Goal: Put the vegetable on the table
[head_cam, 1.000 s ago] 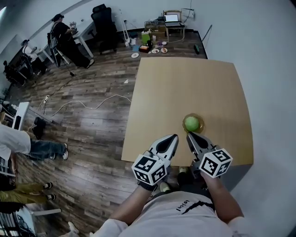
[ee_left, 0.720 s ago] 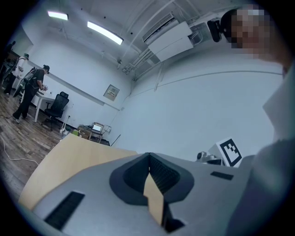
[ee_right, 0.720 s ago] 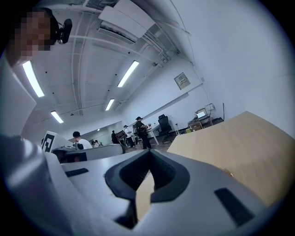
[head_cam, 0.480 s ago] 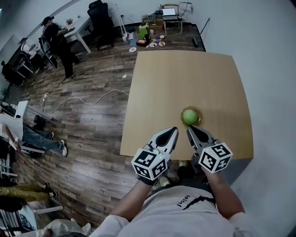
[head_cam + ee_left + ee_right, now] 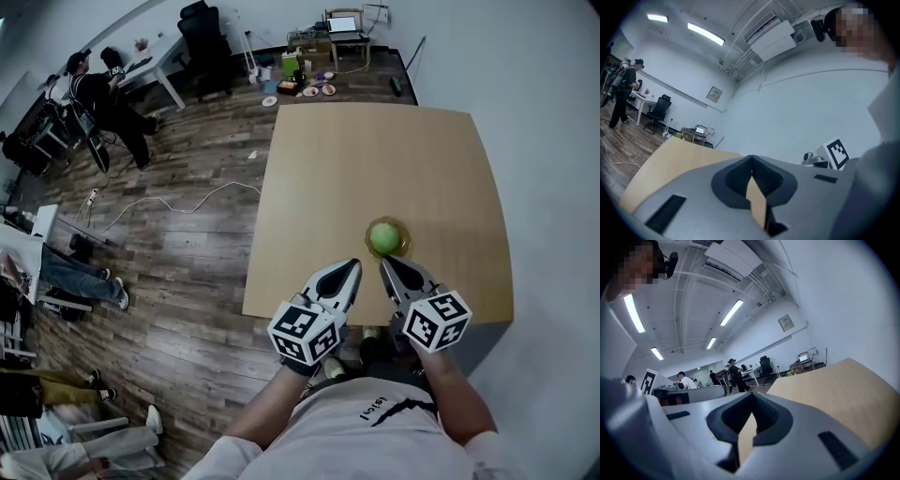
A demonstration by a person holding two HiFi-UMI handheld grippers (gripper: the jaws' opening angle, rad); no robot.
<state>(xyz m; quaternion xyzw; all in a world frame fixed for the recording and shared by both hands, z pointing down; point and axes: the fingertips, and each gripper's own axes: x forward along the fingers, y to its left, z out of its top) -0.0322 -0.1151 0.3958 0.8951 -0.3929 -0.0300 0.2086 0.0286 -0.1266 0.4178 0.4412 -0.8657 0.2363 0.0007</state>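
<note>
- The left gripper (image 5: pixel 352 268) is held over the tabletop (image 5: pixel 375 159), near the vegetable (image 5: pixel 384 236) and on its near-left side. Its fingers (image 5: pixel 693 192) are closed tip to tip and hold nothing; only wood shows through the slot behind the tips.
- The right gripper (image 5: pixel 385 266) points at the vegetable from just on its near side, not touching it. Its fingers (image 5: pixel 811 427) are also pressed together at the tips and empty.
- The vegetable, round and green, sits in a small brownish dish (image 5: pixel 405 246) on the tabletop. Only bare wood lies between it and both pairs of fingertips.
- Far to the left of the vegetable, a white cable (image 5: pixel 178 208) trails across the plank floor (image 5: pixel 187 281). Well beyond the vegetable stand a black office chair (image 5: pixel 211 42) and an open laptop (image 5: pixel 344 25).
</note>
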